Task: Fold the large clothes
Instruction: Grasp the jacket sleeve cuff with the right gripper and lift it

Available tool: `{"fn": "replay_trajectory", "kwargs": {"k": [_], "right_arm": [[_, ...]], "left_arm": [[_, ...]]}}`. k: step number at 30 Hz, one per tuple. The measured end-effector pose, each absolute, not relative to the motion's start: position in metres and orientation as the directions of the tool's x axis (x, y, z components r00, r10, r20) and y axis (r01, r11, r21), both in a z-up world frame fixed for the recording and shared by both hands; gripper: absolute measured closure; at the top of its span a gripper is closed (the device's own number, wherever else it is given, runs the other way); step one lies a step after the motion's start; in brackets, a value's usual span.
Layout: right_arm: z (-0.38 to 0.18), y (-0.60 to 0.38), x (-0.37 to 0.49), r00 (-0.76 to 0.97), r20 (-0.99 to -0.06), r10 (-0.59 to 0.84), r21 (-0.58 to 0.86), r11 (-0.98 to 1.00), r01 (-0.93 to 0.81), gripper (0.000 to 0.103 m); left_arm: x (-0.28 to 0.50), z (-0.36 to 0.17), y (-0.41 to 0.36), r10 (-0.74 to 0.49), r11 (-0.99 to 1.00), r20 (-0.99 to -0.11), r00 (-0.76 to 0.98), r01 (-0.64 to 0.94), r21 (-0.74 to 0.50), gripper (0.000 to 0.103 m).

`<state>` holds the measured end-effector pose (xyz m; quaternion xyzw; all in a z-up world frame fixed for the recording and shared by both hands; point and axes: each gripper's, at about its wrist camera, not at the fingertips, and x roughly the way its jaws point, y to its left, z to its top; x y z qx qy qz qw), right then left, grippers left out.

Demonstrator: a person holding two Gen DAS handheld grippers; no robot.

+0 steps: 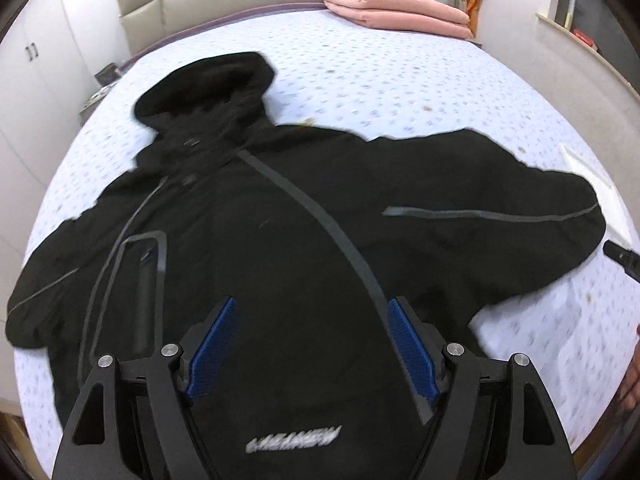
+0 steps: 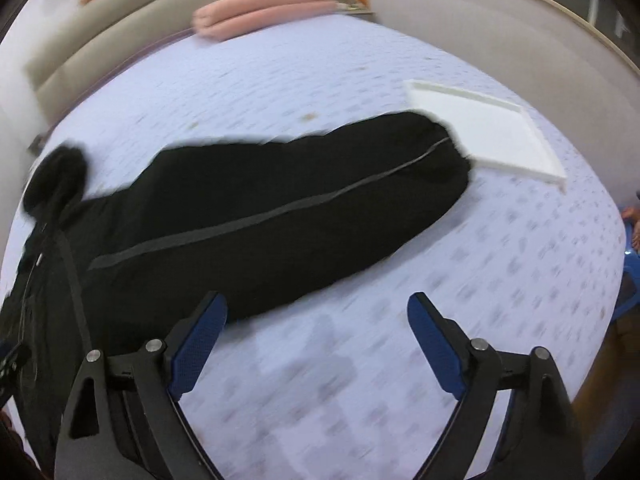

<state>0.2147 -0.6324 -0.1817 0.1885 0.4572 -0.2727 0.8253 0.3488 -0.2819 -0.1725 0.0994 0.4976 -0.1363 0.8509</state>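
A black hooded jacket [image 1: 280, 232] lies spread face up on the bed, hood toward the headboard, both sleeves stretched out sideways. Grey zip lines cross its chest and sleeves. My left gripper [image 1: 312, 308] hangs open above the jacket's lower front, nothing between its blue pads. In the right wrist view the jacket's right sleeve [image 2: 280, 208] runs across the bed toward a white tray. My right gripper [image 2: 318, 304] is open over bare sheet just beside the sleeve's lower edge, its left finger [image 2: 200, 340] close to the black cloth. The other gripper's tip [image 1: 622, 258] shows at the right edge.
The bed has a pale lilac patterned sheet [image 1: 400, 80]. A folded pink blanket [image 1: 400, 10] lies by the beige headboard [image 1: 240, 0]. A white flat tray [image 2: 488, 132] rests on the sheet past the sleeve cuff. White cupboards [image 1: 36, 60] stand at the left, a wall ledge at the right.
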Motion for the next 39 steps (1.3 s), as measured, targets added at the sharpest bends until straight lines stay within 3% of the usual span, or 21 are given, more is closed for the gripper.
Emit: {"fn": "replay_trajectory", "kwargs": {"k": [4, 8, 17, 19, 20, 26, 30, 33, 39], "right_arm": [[-0.190, -0.706, 0.226, 0.437, -0.860, -0.263, 0.130, 0.714, 0.688, 0.013], [-0.216, -0.762, 0.239, 0.401, -0.877, -0.264, 0.124, 0.682, 0.721, 0.024], [-0.268, -0.814, 0.256, 0.421, -0.900, -0.115, 0.267, 0.618, 0.740, 0.033], [-0.261, -0.809, 0.259, 0.432, -0.896, -0.108, 0.268, 0.643, 0.718, 0.061], [-0.253, -0.805, 0.258, 0.438, -0.893, -0.101, 0.272, 0.655, 0.705, 0.083], [-0.195, -0.789, 0.231, 0.515, -0.840, -0.173, 0.255, 0.711, 0.655, 0.086], [-0.242, -0.800, 0.229, 0.409, -0.903, -0.131, 0.213, 0.690, 0.692, 0.086], [-0.272, -0.809, 0.228, 0.398, -0.913, -0.085, 0.246, 0.663, 0.707, 0.086], [-0.233, -0.791, 0.225, 0.436, -0.893, -0.108, 0.251, 0.685, 0.684, 0.088]], "left_arm": [[0.370, -0.185, -0.331, -0.129, 0.927, -0.881, 0.456, 0.370, 0.055, 0.024], [0.382, -0.203, -0.371, -0.122, 0.906, -0.890, 0.440, 0.416, 0.081, 0.024], [0.402, -0.243, -0.433, -0.153, 0.853, -0.921, 0.359, 0.518, 0.060, 0.024], [0.406, -0.250, -0.443, -0.157, 0.848, -0.928, 0.337, 0.528, 0.048, 0.024], [0.407, -0.251, -0.447, -0.167, 0.844, -0.929, 0.331, 0.535, 0.039, 0.024], [0.412, -0.253, -0.468, -0.236, 0.821, -0.937, 0.257, 0.569, -0.051, 0.025], [0.414, -0.272, -0.483, -0.180, 0.817, -0.944, 0.275, 0.576, 0.012, 0.021], [0.414, -0.270, -0.481, -0.190, 0.821, -0.945, 0.264, 0.571, -0.006, 0.021], [0.407, -0.239, -0.438, -0.238, 0.843, -0.933, 0.271, 0.534, -0.060, 0.024]]}}
